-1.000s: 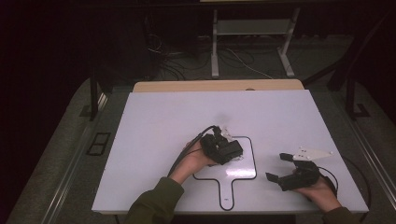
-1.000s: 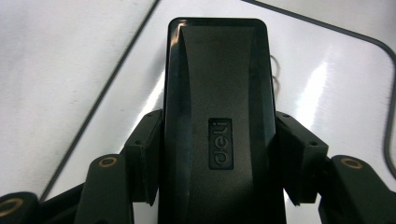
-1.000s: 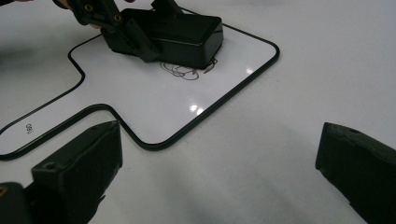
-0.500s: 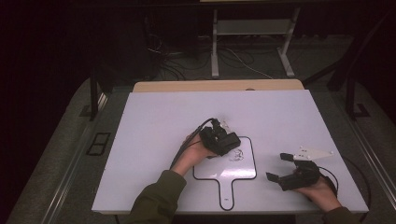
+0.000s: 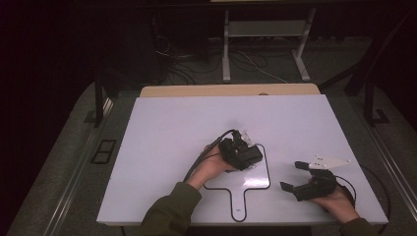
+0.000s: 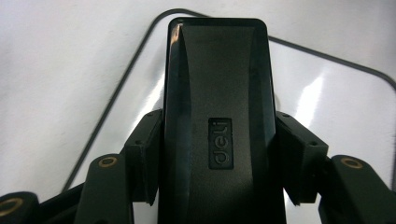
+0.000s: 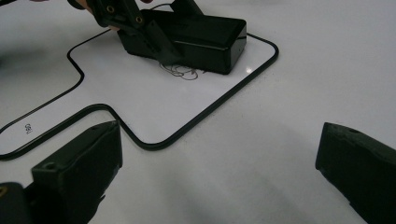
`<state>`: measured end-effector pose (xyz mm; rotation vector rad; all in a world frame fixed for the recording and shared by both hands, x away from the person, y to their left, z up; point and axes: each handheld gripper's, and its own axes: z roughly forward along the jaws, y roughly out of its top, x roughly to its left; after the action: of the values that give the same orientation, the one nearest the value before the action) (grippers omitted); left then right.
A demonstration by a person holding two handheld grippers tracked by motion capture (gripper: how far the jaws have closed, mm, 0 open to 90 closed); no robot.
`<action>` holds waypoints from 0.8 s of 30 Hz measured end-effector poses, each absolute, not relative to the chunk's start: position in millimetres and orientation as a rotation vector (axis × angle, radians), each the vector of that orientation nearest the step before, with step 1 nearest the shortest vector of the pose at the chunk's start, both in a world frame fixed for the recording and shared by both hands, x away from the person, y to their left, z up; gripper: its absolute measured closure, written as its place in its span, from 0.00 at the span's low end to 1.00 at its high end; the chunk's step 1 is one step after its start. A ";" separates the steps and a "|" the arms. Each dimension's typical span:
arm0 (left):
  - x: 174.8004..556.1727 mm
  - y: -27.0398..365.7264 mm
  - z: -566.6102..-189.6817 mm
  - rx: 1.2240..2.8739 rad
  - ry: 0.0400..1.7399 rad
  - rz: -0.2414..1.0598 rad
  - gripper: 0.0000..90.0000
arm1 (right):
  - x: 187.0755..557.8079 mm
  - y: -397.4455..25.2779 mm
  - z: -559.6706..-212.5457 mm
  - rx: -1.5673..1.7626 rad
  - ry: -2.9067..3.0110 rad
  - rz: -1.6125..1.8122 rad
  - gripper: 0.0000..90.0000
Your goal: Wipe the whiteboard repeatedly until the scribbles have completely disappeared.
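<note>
left to right across the table [image 5: 162, 147], white and bare at its left half. left gripper [image 5: 242, 151] near centre, jaws pinching a black whiteboard eraser [image 6: 215, 116] by its long sides, one pad on each flank; brand label "deli" readable on top in the left gripper view. grip set across the width, apparently so that the flat underside can sit flush and slide without tipping. eraser [image 7: 196, 35] lying low on a small handled whiteboard [image 5: 251, 184], black-rimmed, flat on the table with the handle toward the person. eraser positioned in the board's far part, just beside a faint scribble [image 7: 180, 71] showing at its near edge in the right gripper view; contact between eraser face and board likely but not confirmed. judged step: wiping the drawn marks, with some marking left.

further right, right gripper [image 5: 301, 178] resting low near the table's right front, well apart from the board's edge, jaws spread wide and holding nothing. probably parked clear to leave the wiping path free. beside it a white flat piece [image 5: 330, 161] on the table, nature not determinable.
</note>
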<state>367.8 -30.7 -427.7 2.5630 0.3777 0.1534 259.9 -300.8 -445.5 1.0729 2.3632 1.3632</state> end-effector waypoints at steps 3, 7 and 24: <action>361.6 -35.3 -429.0 2.543 0.378 0.132 0.44 | 259.7 -301.2 -444.9 1.075 2.360 1.365 0.00; 357.6 -39.3 -428.4 2.554 0.346 0.143 0.44 | 259.5 -301.4 -444.6 1.074 2.355 1.369 0.00; 374.5 -42.4 -428.8 2.546 0.394 0.133 0.44 | 259.7 -301.5 -444.5 1.074 2.352 1.370 0.00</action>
<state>374.5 -42.4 -428.8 2.5460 0.3939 0.1326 259.7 -301.5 -444.5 1.0742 2.3524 1.3700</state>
